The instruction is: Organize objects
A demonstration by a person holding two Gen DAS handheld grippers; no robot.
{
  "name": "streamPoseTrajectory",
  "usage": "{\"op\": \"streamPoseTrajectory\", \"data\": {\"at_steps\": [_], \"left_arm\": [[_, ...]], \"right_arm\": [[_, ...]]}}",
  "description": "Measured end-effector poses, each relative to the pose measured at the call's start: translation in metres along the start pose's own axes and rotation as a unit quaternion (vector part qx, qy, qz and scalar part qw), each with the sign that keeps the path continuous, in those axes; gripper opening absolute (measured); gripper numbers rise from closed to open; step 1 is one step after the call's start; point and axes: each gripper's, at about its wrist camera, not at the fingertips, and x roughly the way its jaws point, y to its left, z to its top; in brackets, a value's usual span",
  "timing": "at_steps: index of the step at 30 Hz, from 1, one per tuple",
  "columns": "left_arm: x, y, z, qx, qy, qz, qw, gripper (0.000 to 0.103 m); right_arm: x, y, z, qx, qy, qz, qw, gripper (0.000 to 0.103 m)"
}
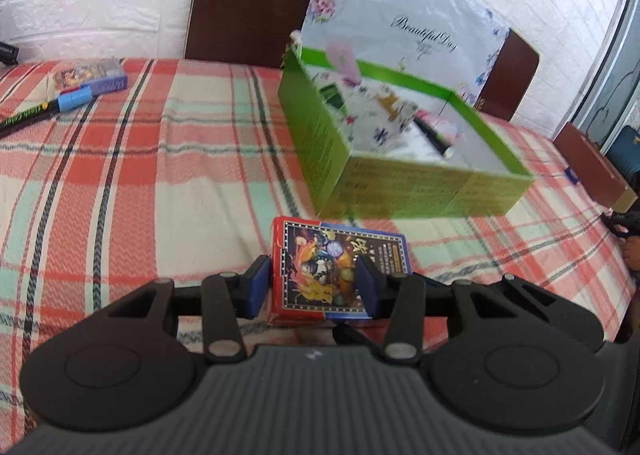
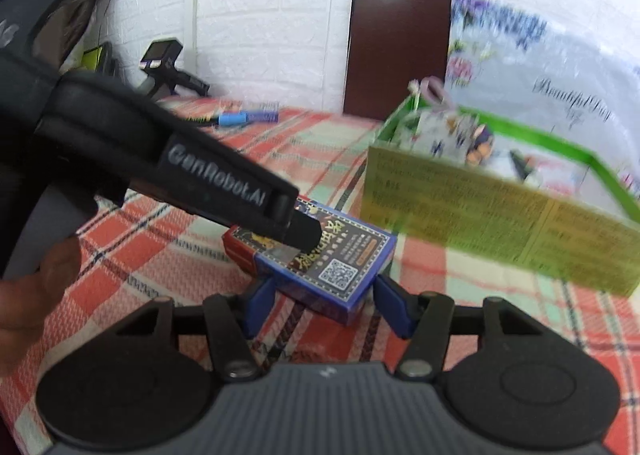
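While my left gripper [image 1: 311,284] clamps the red-and-blue illustrated card box [image 1: 340,269] at lower centre, below the green open-topped cardboard box [image 1: 400,183], my right gripper [image 2: 324,305] straddles it, fingers spread.

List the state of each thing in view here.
Left gripper: shut on the card box.
Right gripper: open, straddling the card box's near end.
Card box: closed, between both grippers, near the tablecloth.
Green box: open, lid upright behind, items inside.
Marker: capped, lying flat.
Second card box: closed, lying flat.
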Motion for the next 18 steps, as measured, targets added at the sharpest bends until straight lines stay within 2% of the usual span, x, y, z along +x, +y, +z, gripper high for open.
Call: {"op": "streamPoseTrajectory", "data": {"at_steps": [5,8,15,18], "left_arm": [[-0.013,-0.021,0.027,0.031,-0.049,-0.016,0.9982,0.048],[-0.007,-0.033,0.05,0.046,-0.066,-0.027,0.9964,0.048],[0.04,-0.065,0.095,0.072,-0.071,-0.044,0.9939,0.048],[0.065,-0.079,0.111,0.082,-0.074,-0.034,0.9933,0.048]], "right_arm": [[-0.016,-0.008,0.019,-0.005,-0.057,-0.042,0.997,0.056],[-0.015,-0.02,0.035,-0.015,-0.08,-0.072,0.994,0.056],[0.016,-0.071,0.06,-0.005,-0.08,-0.122,0.989,0.056],[0.038,-0.095,0.067,0.008,-0.074,-0.139,0.987,0.057]]}}
